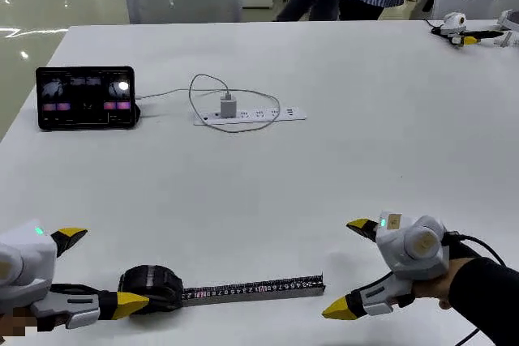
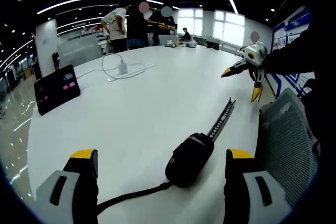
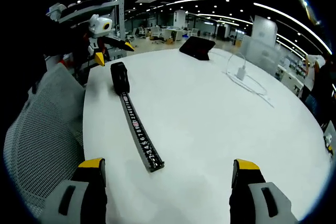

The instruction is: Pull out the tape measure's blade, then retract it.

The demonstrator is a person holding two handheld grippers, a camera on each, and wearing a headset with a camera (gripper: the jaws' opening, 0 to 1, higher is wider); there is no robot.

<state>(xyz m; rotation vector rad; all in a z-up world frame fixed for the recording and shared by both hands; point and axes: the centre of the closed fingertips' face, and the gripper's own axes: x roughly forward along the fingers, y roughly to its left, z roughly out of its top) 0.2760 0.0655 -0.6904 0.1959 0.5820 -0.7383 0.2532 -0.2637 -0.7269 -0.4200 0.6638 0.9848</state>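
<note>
Now, on the tape measure (image 1: 150,285): lies with its black case on the white table (image 1: 340,151), close to the near edge. Shows its blade (image 1: 253,288) pulled out flat along the tabletop, numbered face up, running from the case toward the right gripper (image 1: 344,266) and ending just short of it. Trails a dark cord (image 2: 131,195) from the back of the case toward the left gripper (image 1: 107,270).

On the left gripper: stands with jaws spread wide, yellow tips on either side of the case, gripping nothing. Appears in the head view to have the lower tip just beside the case; cannot tell whether touching. In the left gripper view, leaves bare table between each tip and the case.

On the right gripper: hangs wide open too, held in a hand (image 1: 434,289) with a dark sleeve, holding nothing, apart from the blade's end. In the right gripper view, frames the blade's tip between the two jaws, nearer the one on the view's left.

Farther back: a tablet (image 1: 85,97) with a lit screen at the left, a white power strip (image 1: 251,115) with a charger (image 1: 228,107) and looped cable (image 1: 207,87) near the middle, another gripper (image 1: 458,28) at the far right corner. Beyond the table, people standing.
</note>
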